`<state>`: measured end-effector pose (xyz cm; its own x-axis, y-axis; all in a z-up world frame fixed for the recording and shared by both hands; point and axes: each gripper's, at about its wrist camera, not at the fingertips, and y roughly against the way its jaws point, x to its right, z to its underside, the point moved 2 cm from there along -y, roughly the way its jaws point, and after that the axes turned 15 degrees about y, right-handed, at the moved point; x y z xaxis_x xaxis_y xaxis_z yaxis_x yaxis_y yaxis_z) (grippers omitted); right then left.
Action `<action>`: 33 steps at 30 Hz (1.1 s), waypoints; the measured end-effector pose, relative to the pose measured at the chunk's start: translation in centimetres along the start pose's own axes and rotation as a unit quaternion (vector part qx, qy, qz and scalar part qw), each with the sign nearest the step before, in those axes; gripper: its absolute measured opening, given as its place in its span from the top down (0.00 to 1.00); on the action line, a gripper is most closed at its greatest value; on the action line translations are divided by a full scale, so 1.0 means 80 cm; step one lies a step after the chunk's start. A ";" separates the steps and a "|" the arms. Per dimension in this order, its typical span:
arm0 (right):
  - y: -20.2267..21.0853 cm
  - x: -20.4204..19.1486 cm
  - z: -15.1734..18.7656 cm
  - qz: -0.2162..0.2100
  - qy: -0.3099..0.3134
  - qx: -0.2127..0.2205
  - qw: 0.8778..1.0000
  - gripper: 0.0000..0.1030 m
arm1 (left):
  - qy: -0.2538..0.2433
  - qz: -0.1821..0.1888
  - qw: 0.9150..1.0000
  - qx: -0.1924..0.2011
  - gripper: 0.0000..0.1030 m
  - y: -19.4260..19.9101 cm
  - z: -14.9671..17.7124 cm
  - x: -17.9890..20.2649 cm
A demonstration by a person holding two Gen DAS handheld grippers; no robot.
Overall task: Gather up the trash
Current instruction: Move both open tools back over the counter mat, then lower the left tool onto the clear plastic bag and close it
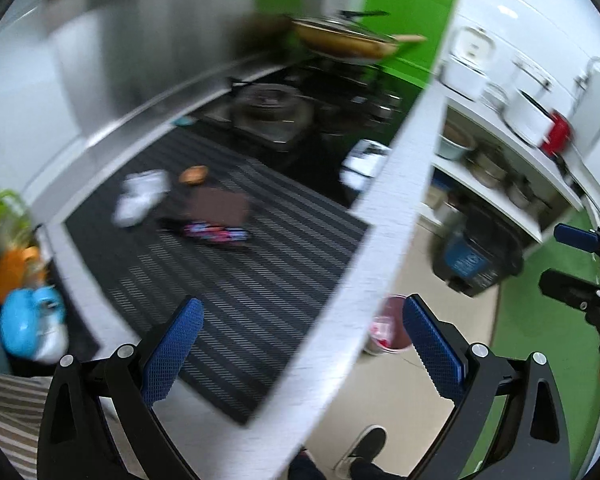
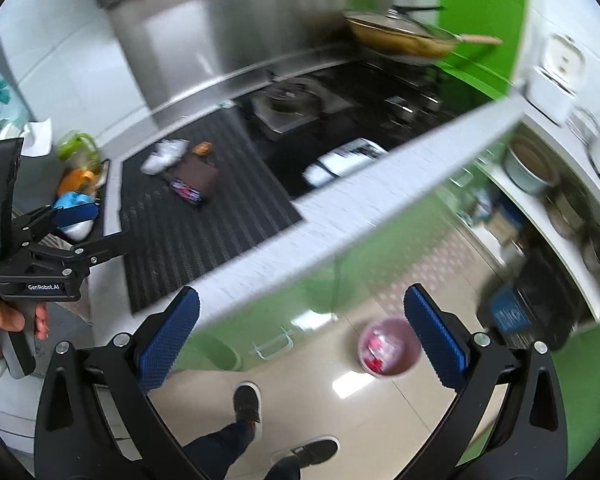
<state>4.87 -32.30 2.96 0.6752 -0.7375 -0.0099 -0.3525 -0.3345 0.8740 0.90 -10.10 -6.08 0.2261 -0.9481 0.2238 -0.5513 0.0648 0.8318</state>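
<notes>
Both views are showing bright, even indoor light, with glare shining off the floor (image 2: 340, 384) just below the right gripper (image 2: 304, 336) and off the steel backsplash (image 2: 220, 40) far ahead. Motion blur is smearing everything beyond the sharp fingers, and fisheye bending is curving the counter edge (image 1: 380, 208) toward dark rims.

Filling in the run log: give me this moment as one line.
left gripper open, empty | right gripper open, empty | wrappers and tissue on mat | bin on floor
</notes>
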 end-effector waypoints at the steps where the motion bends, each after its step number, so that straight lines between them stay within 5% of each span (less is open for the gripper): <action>1: -0.008 -0.011 -0.013 -0.005 0.006 0.001 1.000 0.03 | 0.005 -0.004 1.000 0.001 0.07 0.003 -0.003 -0.012; 14: -0.087 -0.079 -0.104 -0.027 0.044 -0.010 0.999 0.03 | 0.049 -0.037 0.998 0.006 0.07 -0.025 -0.067 -0.115; 33: -0.229 -0.065 -0.190 -0.102 0.146 -0.052 0.983 0.03 | 0.155 -0.123 0.980 -0.011 0.07 -0.168 -0.163 -0.189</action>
<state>17.65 -13.46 -5.61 0.8871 -0.4571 -0.0641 -0.1324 -0.3850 0.9134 15.36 7.40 -13.99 0.5848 -0.7963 0.1546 -0.4322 -0.1447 0.8901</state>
